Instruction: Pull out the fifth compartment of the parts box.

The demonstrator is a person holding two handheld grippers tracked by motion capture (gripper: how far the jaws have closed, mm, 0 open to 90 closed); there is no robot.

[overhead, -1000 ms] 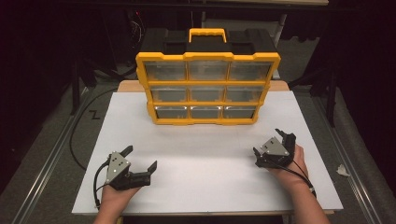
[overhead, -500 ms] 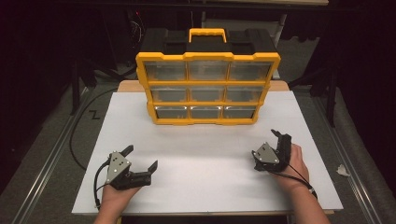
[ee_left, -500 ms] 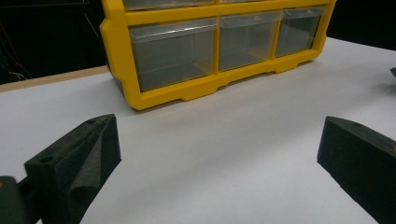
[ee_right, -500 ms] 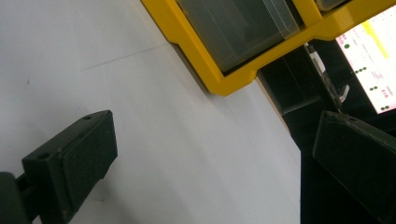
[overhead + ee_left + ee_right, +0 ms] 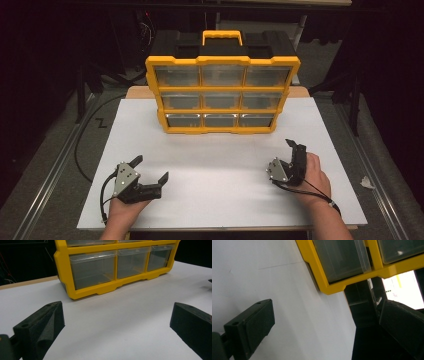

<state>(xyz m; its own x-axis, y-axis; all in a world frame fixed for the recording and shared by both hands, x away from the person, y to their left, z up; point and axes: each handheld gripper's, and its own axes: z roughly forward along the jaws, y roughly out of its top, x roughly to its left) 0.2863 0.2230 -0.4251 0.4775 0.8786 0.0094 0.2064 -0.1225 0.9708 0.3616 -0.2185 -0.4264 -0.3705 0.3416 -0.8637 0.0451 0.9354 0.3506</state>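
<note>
High view: a yellow organiser [image 5: 222, 95] stands at the far side of a white board [image 5: 220, 175]. Well in front of it, the right gripper [image 5: 294, 161] has rolled onto its side since a second ago, perhaps readying a reach; the left gripper [image 5: 150, 170] hasn't moved. Both are wide open, empty.

Yellow drawer cabinet [image 5: 222, 95] blocks far-centre of white board [image 5: 215, 165]; bare board btwn it & both claws.
</note>
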